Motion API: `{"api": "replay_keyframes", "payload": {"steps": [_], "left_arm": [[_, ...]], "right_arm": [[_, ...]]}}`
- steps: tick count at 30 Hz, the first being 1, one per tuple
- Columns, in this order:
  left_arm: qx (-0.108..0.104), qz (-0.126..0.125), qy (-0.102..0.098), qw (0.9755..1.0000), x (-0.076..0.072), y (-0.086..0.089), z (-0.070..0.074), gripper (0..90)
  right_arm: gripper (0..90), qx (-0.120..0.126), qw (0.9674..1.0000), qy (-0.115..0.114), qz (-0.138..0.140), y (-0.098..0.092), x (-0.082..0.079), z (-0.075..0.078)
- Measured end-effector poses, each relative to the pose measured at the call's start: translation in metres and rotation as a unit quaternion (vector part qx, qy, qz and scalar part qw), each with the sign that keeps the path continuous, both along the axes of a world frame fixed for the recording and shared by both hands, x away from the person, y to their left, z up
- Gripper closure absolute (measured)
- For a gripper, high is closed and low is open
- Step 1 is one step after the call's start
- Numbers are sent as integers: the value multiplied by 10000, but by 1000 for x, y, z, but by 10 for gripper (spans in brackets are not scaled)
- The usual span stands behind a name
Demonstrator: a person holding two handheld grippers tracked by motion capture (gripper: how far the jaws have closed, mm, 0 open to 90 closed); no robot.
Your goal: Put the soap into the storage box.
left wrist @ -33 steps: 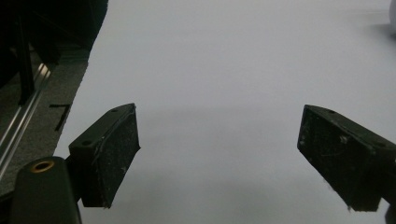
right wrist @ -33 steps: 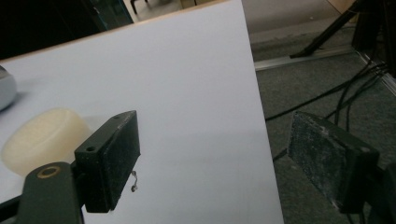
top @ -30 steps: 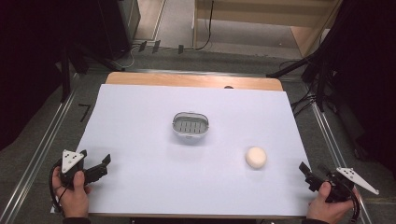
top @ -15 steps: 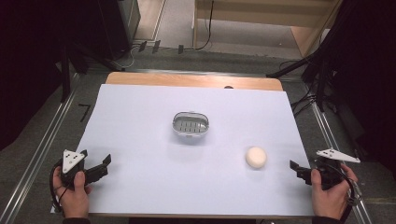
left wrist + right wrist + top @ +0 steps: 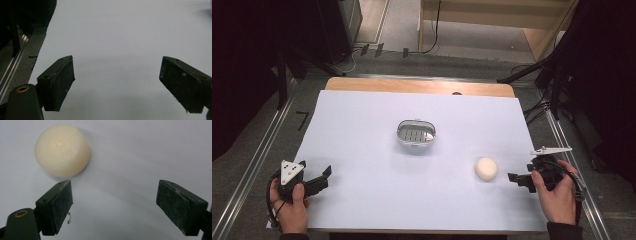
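- The right gripper (image 5: 516,179) sits near the 4 o'clock edge of the white table (image 5: 362,130). Its jaws have just been opening and now stand wide apart, with only bare table between them.
- The cream-coloured round bar of soap (image 5: 486,168) lies on the table just beside that gripper, at about 9 o'clock from its tips in the high view. They're close but not touching.
- In the right gripper view the soap (image 5: 62,150) is up at 11 o'clock, just past the tip of the left-hand jaw and outside the gap. It looks like a smooth dome sitting flat.
- The metal soap dish (image 5: 416,133) with its slotted insert sits around the middle of the table, at roughly 10 o'clock from the soap and well apart from it.
- The left gripper (image 5: 322,178) is down at the 7 o'clock corner, held in the person's left hand (image 5: 292,207). Its jaws are spread wide too, with nothing but white surface between them in the left gripper view.
- The right hand (image 5: 557,195) wraps the right gripper's body, its cable looping round the wrist.
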State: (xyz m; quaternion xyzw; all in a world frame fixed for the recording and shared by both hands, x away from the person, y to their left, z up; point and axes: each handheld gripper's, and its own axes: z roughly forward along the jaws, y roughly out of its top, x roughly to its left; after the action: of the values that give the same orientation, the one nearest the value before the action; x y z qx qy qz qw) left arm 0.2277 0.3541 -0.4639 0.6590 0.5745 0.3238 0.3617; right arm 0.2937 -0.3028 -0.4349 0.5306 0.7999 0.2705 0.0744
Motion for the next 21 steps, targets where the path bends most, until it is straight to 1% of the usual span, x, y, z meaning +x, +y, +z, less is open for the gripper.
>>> {"api": "replay_keyframes", "payload": {"steps": [1, 2, 3, 5, 7, 11, 12, 15, 17, 19, 21], "left_arm": [[0, 0, 0, 10000, 0, 0, 0, 138], [10, -15, 10, 10000, 0, 0, 0, 138], [2, -32, 9, 10000, 0, 0, 0, 138], [-4, -31, -7, 10000, 0, 0, 0, 139], [-31, -47, -28, 10000, -1, 0, 0, 139], [-42, -65, 8, 10000, 0, 0, 0, 141], [-21, -78, 48, 10000, 1, 0, 0, 141], [20, -94, 68, 9999, 1, -1, 0, 141], [19, -94, 70, 9999, 1, -1, 0, 141], [22, -102, 76, 9999, 1, -1, 0, 141], [21, -105, 74, 9999, 1, -1, 0, 141]], "right_arm": [[141, 0, 10000, 0, 0, 0, 0, 0], [136, -97, 9998, 107, 138, 6, 2, 1], [132, -128, 9996, 125, 204, 10, 3, 2], [129, -184, 9990, 92, 397, 16, 5, 5], [129, -261, 9987, 104, 423, 22, 8, 7], [130, -281, 9982, 128, 511, 28, 13, 7], [132, -302, 9980, 176, 524, 32, 15, 5], [136, -338, 9971, 258, 623, 38, 17, 4], [139, -320, 9968, 358, 642, 41, 18, 4], [139, -296, 9964, 379, 694, 43, 19, 4], [139, -307, 9964, 406, 681, 45, 19, 5]]}}
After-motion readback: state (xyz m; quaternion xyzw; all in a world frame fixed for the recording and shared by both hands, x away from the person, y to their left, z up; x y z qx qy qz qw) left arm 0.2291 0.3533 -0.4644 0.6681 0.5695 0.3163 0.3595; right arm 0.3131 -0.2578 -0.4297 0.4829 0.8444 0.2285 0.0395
